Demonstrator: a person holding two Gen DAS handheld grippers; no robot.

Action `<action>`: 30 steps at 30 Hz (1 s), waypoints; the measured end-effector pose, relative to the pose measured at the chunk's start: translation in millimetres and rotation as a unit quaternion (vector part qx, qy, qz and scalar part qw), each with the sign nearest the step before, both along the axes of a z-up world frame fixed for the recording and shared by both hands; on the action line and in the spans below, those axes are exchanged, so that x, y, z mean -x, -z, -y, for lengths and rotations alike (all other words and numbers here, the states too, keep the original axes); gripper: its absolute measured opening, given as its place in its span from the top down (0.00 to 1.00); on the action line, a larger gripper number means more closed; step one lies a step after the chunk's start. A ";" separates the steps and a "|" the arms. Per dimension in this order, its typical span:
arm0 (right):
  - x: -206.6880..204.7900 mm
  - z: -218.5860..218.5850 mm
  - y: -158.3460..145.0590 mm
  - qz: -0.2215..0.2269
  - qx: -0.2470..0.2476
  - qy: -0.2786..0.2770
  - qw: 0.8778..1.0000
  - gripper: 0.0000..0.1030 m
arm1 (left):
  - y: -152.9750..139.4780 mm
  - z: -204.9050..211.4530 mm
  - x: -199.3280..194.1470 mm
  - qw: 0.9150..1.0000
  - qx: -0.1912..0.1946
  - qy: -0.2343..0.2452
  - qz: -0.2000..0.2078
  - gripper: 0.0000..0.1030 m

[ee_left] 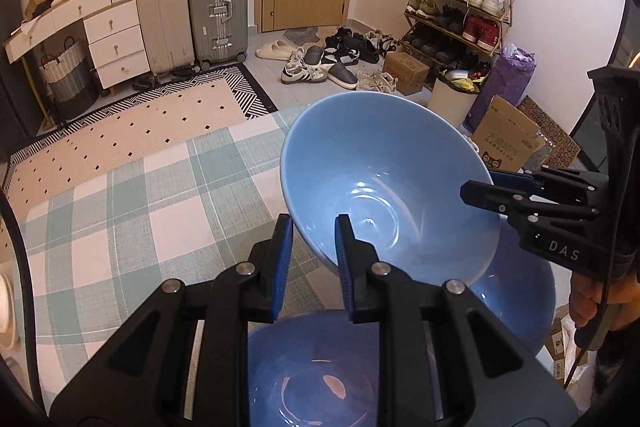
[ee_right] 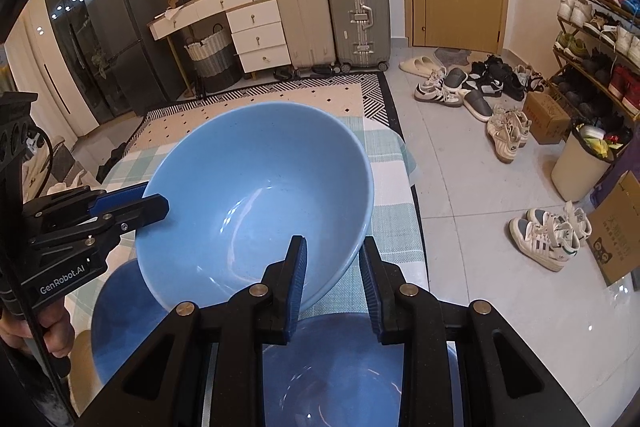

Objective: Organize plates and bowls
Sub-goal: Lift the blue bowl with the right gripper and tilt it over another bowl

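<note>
A light blue bowl (ee_left: 376,183) is held tilted above the checked tablecloth (ee_left: 132,211); it also shows in the right wrist view (ee_right: 256,203). My left gripper (ee_left: 314,259) is shut on its near rim, one finger inside and one outside. My right gripper (ee_right: 333,279) is shut on the opposite rim the same way; it shows from the side in the left wrist view (ee_left: 476,193). Two darker blue bowls sit on the table under it: one (ee_left: 316,371) below my left gripper, one (ee_left: 516,291) further right. They also show in the right wrist view, one (ee_right: 120,319) at the left and one (ee_right: 352,371) under my right gripper.
The table ends a short way beyond the bowl, above a patterned rug (ee_left: 132,131). Suitcases (ee_left: 192,7), a white drawer unit (ee_left: 116,43), scattered shoes (ee_left: 332,59), a shoe rack (ee_left: 460,3), cardboard boxes (ee_left: 508,143) and a bin (ee_right: 580,163) stand on the floor around.
</note>
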State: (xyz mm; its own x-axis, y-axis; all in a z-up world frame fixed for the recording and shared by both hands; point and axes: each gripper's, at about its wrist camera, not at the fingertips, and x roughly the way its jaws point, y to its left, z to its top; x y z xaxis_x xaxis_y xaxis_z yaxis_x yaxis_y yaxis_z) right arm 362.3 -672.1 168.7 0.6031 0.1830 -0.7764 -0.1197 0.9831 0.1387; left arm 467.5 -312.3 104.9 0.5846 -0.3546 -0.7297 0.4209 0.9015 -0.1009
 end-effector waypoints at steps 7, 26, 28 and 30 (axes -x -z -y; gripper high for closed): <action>23.0 0.8 -26.1 0.024 -0.007 0.001 1.000 0.73 | -29.3 -2.8 26.7 1.000 0.009 0.001 0.017 0.82; 91.6 -24.1 -95.7 0.087 -0.015 -0.017 0.996 0.73 | -106.3 -28.0 120.4 0.998 0.021 -0.011 0.064 0.82; 97.9 -28.3 -99.6 0.092 -0.016 -0.021 0.995 0.73 | -112.1 -31.3 129.3 0.997 0.022 -0.012 0.067 0.82; 102.8 -33.7 -103.7 0.095 -0.018 -0.023 0.995 0.73 | -117.4 -34.7 138.8 0.997 0.021 -0.014 0.070 0.82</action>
State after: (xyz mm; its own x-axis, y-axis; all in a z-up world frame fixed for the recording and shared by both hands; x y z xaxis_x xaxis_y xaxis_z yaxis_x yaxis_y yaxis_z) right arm 259.4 -638.4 272.4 0.7286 0.2403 -0.6414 -0.1926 0.9705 0.1449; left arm 328.7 -277.6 222.4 0.6903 -0.3649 -0.6248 0.4079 0.9095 -0.0804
